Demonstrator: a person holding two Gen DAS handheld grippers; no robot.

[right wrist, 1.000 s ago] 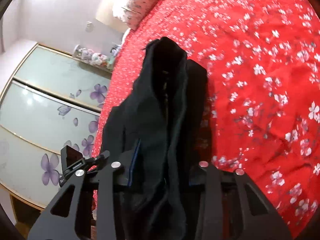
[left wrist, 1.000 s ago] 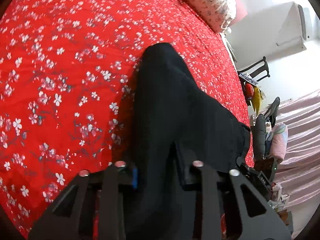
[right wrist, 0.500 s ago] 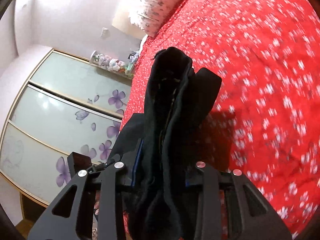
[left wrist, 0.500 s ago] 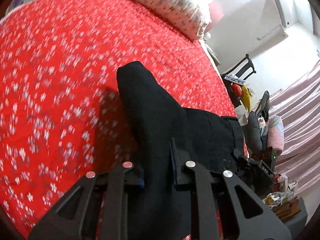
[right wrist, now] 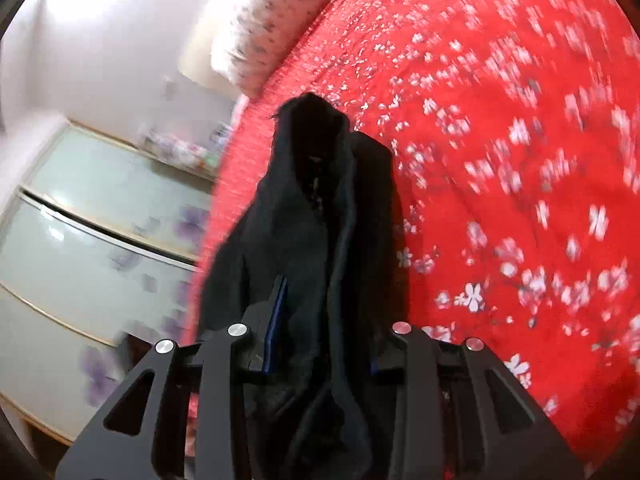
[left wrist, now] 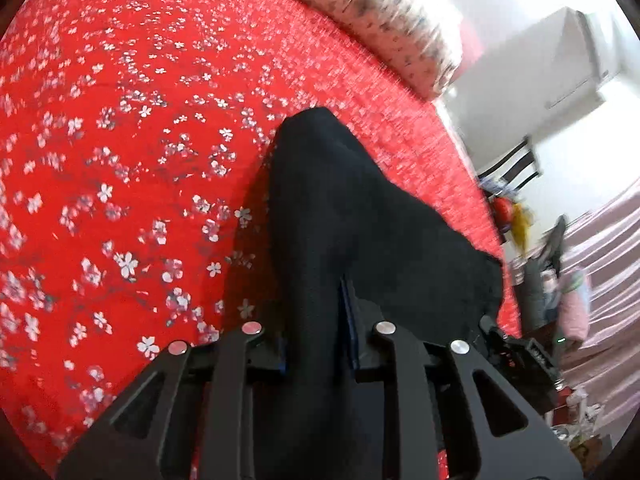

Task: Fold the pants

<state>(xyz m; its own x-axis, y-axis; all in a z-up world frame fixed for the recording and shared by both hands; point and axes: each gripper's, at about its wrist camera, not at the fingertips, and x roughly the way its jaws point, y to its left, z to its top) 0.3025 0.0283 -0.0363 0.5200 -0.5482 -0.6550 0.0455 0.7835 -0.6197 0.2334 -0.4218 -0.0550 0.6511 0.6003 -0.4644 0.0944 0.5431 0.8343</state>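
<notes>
Black pants (left wrist: 340, 216) hang lifted over a red flowered bedspread (left wrist: 120, 160), pinched at two points. The left gripper (left wrist: 316, 344) is clamped on one bunched edge of the pants, cloth filling the gap between its fingers. The right gripper (right wrist: 320, 344) is clamped on another thick bundle of the same pants (right wrist: 320, 208), with several layers gathered between its fingers.

The far end of the pants droops toward the bedspread; whether it touches cannot be told from either view.

The cloth looks soft, limp and fairly heavy. It sags and folds under its own weight, so it will not hold a shape unaided. It does not look slippery or fragile. The best holds are likely hems, waistband or corners, where layers stack and grip firmly.

A pillow (left wrist: 380, 28) lies beyond the pants, at the far end of the bedspread. In the left view, the bedspread's edge runs just right of the pants, with a chair (left wrist: 512, 164) and clutter past it. In the right view, the edge runs just left of the pants, with a wardrobe (right wrist: 100, 220) beyond. The widest open room lies on the bedspread, away from these edges.
</notes>
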